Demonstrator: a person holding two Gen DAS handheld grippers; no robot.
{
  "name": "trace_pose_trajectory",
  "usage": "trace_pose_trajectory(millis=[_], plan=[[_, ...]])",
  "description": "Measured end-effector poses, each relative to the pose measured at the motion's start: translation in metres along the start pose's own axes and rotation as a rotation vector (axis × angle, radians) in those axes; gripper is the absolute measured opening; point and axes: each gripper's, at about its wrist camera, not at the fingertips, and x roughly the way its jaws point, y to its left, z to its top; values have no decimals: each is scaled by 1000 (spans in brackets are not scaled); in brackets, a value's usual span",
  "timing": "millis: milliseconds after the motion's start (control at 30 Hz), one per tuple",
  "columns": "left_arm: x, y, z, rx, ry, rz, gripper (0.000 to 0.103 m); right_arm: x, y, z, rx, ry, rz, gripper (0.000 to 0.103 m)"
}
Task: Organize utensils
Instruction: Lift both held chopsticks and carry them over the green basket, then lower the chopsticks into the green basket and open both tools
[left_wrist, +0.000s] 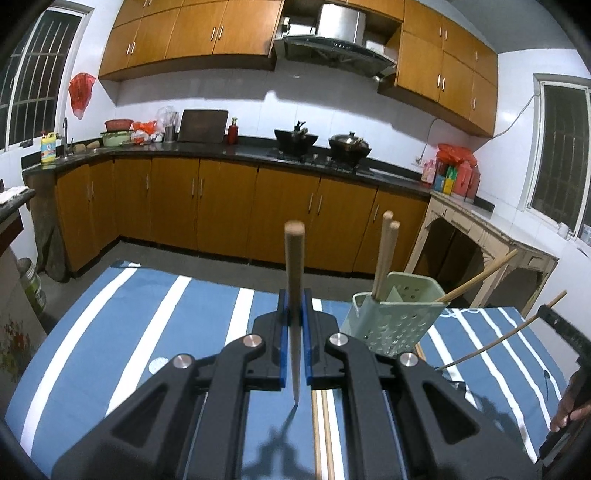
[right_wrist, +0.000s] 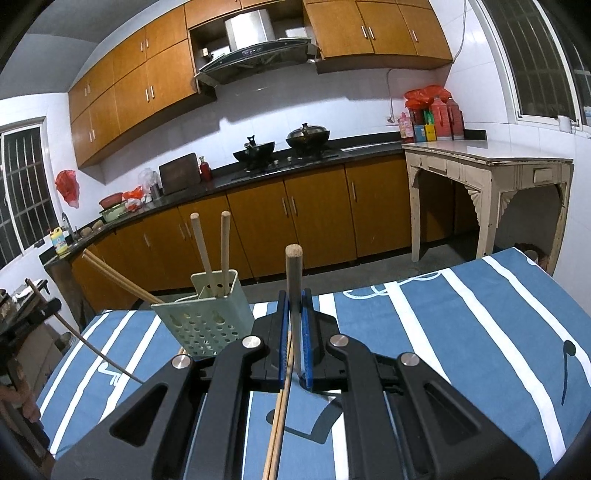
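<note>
My left gripper (left_wrist: 294, 295) is shut on a wooden chopstick (left_wrist: 294, 254), held upright above the striped table (left_wrist: 166, 332). My right gripper (right_wrist: 294, 297) is likewise shut on an upright chopstick (right_wrist: 294, 280). A pale green perforated utensil holder (left_wrist: 391, 321) (right_wrist: 207, 321) stands between and ahead of both grippers. Two chopsticks (right_wrist: 214, 251) stand in it and others lean out over its rim (right_wrist: 118, 277). A loose pair of chopsticks (right_wrist: 280, 406) (left_wrist: 321, 424) lies on the cloth under the grippers. Each view shows the other gripper at its edge (left_wrist: 546, 310) (right_wrist: 44, 308) with its chopstick.
The table has a blue cloth with white stripes (right_wrist: 461, 332). Beyond it are orange kitchen cabinets (left_wrist: 221, 210), a dark counter with woks (left_wrist: 321, 144) and a cream side table (right_wrist: 487, 162). A person's hand (left_wrist: 569, 413) shows at the right edge.
</note>
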Motion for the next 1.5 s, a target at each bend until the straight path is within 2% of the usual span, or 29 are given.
trace_pose_trajectory(millis=[67,267,533,800,1067,1300,1500], plan=[[-2,0,3,-9,11,-17,8,-5,-2,6,13,-15,30,8],[-25,-6,26,20,-23,-59,8,-36,8,40,22,-101,136,8],[-55,-40,64,78,-46,-162,8,-55,26,75,12,-151,227,8],[-61,-69,90,86,-135,-192,8,-48,44,82,-26,-199,235,8],[-48,-88,97,50,-242,-144,8,-30,58,76,-52,-223,223,8],[-37,-95,110,3,-298,-145,8,-27,52,81,-21,-287,204,8],[-17,-106,112,25,-305,-123,8,-10,55,83,-19,-269,209,8]])
